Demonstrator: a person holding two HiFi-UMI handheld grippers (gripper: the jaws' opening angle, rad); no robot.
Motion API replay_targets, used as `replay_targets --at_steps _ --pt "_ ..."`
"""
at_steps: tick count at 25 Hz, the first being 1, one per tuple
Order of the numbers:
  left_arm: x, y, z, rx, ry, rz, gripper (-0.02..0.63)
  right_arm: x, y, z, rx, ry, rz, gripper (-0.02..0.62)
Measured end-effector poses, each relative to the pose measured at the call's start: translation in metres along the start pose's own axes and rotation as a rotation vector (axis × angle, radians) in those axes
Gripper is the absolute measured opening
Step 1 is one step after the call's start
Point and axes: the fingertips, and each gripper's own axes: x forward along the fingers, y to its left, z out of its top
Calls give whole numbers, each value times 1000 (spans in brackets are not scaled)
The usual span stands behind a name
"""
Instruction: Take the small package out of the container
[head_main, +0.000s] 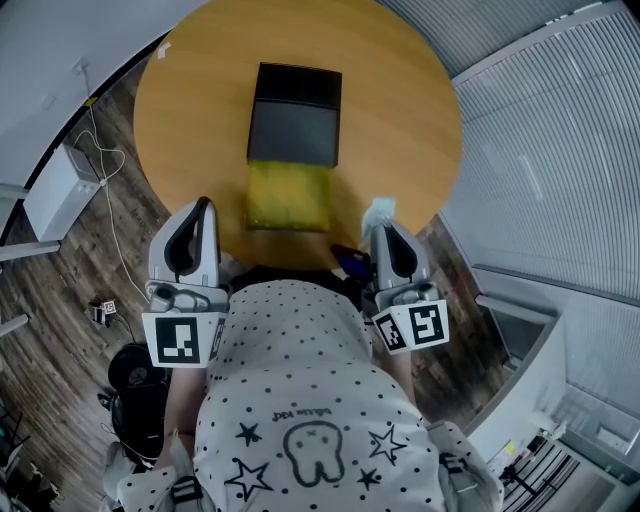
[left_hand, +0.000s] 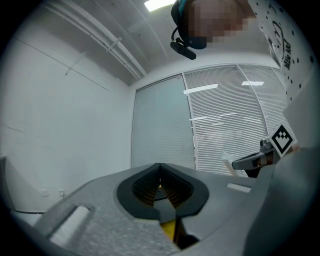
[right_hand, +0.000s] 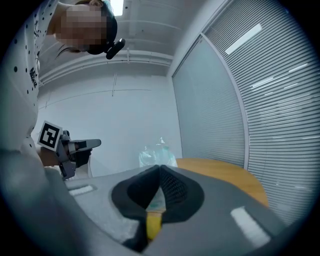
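Closest to the lens is the person's dotted shirt (head_main: 300, 400), with both grippers held level just in front of it, one at each side. The right gripper (head_main: 381, 226) is pressed together on the package (head_main: 380, 208): in the right gripper view a thin, clear, crinkled pack sticks out past the closed tips, pinched by its near edge. The left gripper (head_main: 204, 207) is also pressed together, but nothing shows between its jaws in its own view.

Further out, the container (head_main: 295, 120) sits on the round table (head_main: 410, 120), a black box with a yellow part (head_main: 288, 195) lying toward the person; whether that is a lid or a lining cannot be told. The package hangs over the table's near edge, well apart from the container.

The taking-out looks done, since the package is clear of the box and in hand. What seems left, at most, is setting it down somewhere.
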Motion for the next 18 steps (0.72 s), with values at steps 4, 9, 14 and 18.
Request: replay_targets --at_steps 4,9,14,18 --pt "0 0 1 -1 -5 -1 9 0 -1 0 0 -1 -1 3" --pt "0 0 1 -1 -2 -1 9 0 0 1 -1 -2 -2 3" --pt "1 0 0 0 -2 -2 9 -1 -1 0 1 -2 -5 3" --pt "1 -1 1 0 -5 -5 9 -1 -2 0 0 -4 -8 3"
